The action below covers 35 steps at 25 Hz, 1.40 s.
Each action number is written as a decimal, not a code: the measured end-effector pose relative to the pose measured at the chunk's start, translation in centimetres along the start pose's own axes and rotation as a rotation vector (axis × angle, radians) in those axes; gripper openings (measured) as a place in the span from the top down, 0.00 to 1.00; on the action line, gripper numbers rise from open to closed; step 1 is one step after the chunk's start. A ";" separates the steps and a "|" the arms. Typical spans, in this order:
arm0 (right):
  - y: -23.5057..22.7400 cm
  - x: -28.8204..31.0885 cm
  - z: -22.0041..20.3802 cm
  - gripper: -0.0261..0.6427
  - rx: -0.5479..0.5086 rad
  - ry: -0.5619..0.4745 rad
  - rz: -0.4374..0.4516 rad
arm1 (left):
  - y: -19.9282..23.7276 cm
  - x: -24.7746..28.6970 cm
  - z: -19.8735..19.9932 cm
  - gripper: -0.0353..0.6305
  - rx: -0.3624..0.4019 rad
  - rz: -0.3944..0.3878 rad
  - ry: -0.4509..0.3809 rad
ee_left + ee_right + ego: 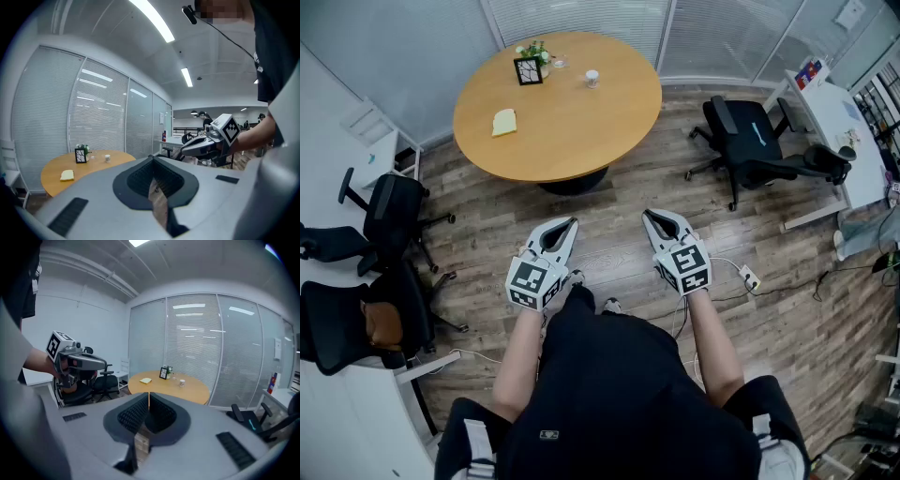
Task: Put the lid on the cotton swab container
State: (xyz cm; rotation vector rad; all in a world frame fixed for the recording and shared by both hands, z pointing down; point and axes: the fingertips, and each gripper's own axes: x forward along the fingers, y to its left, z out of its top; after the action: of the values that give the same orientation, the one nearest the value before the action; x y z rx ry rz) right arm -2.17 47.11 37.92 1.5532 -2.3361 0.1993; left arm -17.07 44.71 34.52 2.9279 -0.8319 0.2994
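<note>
A small white container (pixel 592 78) stands on the far side of the round wooden table (pixel 572 131). It also shows as a small white container (pixel 107 158) in the left gripper view and as a small white container (pixel 182 383) in the right gripper view. A small clear object (pixel 560 63) lies beside it; whether it is the lid I cannot tell. My left gripper (pixel 572 221) and right gripper (pixel 647 214) hang over the floor, well short of the table. Both are shut with nothing between their jaws. The left gripper's tips (pixel 151 157) and the right gripper's tips (pixel 149 393) point toward the table.
On the table are a yellow pad (pixel 504 122) and a black frame with a plant (pixel 528 69). Black office chairs stand at the left (pixel 394 211) and right (pixel 755 141). A white desk (pixel 839 131) is at the far right. Cables and a power strip (pixel 749 278) lie on the floor.
</note>
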 end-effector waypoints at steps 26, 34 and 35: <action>0.3 8.1 2.0 0.95 0.041 0.033 -0.047 | 9.4 1.1 -0.7 0.94 -0.023 -0.031 0.023; -0.1 12.7 2.3 0.95 0.064 0.062 -0.089 | 15.2 2.7 -1.1 0.94 -0.030 -0.065 0.028; -0.2 13.2 2.3 0.95 0.068 0.065 -0.096 | 15.8 2.9 -1.3 0.94 -0.031 -0.069 0.032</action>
State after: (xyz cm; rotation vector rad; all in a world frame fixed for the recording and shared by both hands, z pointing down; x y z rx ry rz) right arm -7.10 34.84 40.29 1.6613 -2.2203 0.3041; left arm -23.21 29.94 36.84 2.9073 -0.7224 0.3243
